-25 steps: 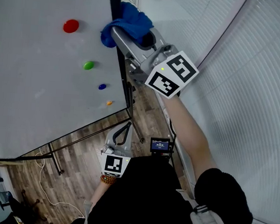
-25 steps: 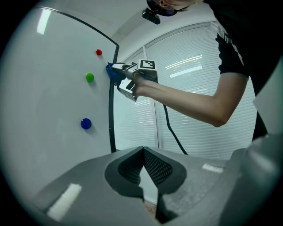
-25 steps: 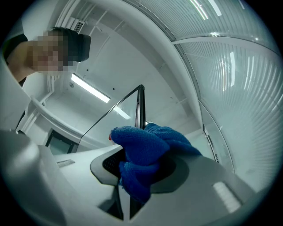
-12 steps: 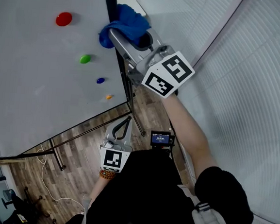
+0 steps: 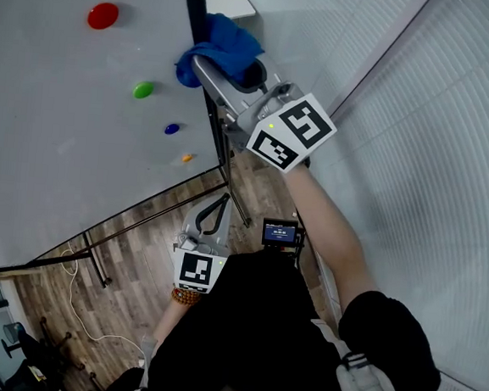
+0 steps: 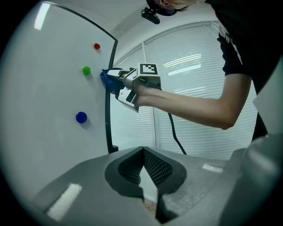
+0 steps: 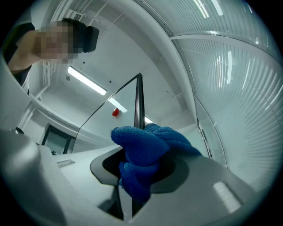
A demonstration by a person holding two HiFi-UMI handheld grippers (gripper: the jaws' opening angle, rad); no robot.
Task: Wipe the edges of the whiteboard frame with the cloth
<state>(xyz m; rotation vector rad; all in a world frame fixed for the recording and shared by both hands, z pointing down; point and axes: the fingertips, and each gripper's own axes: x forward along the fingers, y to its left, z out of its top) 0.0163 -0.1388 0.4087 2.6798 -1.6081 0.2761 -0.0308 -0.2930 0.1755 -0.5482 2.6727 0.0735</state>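
Observation:
A blue cloth (image 5: pixel 220 47) is bunched against the whiteboard's black right frame edge (image 5: pixel 195 16). My right gripper (image 5: pixel 222 61) is shut on the cloth (image 7: pixel 143 156), which wraps over the black frame edge (image 7: pixel 139 101) in the right gripper view. The left gripper view shows the same cloth (image 6: pixel 106 78) pressed to the black frame edge (image 6: pixel 107 119). My left gripper (image 5: pixel 213 222) hangs low near my waist, jaws shut on nothing (image 6: pixel 143 176). The whiteboard face (image 5: pixel 53 148) fills the left of the head view.
Red (image 5: pixel 103 14), green (image 5: pixel 143 90), blue (image 5: pixel 172 129) and orange (image 5: pixel 186 157) magnets dot the board. Window blinds (image 5: pixel 451 166) curve along the right. The board's stand legs (image 5: pixel 94 258) and a white cable (image 5: pixel 70 290) lie on the wood floor below.
The right gripper and cloth stay on the frame edge, shifted slightly. The magnets have slid up and left in the head view as the view moved. The left gripper barely moved.

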